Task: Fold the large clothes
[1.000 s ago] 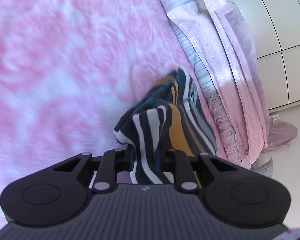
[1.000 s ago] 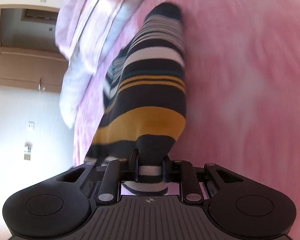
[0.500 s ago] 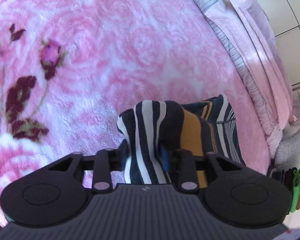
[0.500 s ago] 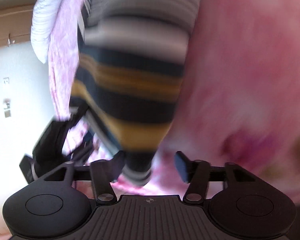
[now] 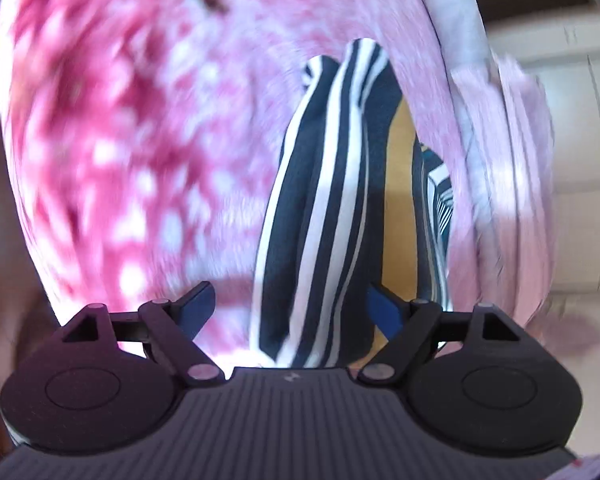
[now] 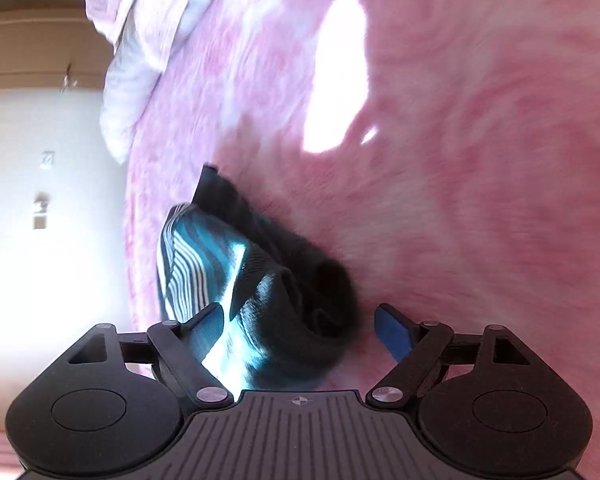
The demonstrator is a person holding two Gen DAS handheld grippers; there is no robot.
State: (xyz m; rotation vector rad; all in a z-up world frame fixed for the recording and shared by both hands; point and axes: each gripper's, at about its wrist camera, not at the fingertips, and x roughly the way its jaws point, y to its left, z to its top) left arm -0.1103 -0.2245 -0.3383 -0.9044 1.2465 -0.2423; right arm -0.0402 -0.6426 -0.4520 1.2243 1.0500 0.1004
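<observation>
Lying bunched on the pink floral blanket (image 5: 148, 168) of the bed, the striped garment (image 5: 324, 216) sits between both tongs; the left tongs (image 5: 290, 308) and right tongs (image 6: 300, 326) have just been opening and stand spread, pads off the cloth.

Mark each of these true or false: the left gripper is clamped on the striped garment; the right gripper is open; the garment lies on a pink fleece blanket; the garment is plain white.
1. Left gripper clamped on the navy, white and mustard striped knit garment: false. Its jaws have just been opening; the cloth lies between them, unpinched.
2. Right gripper open: true; its jaws have just been opening.
3. Garment on the pink flowered fleece blanket: true.
4. Garment plain white: false; it is striped.
</observation>
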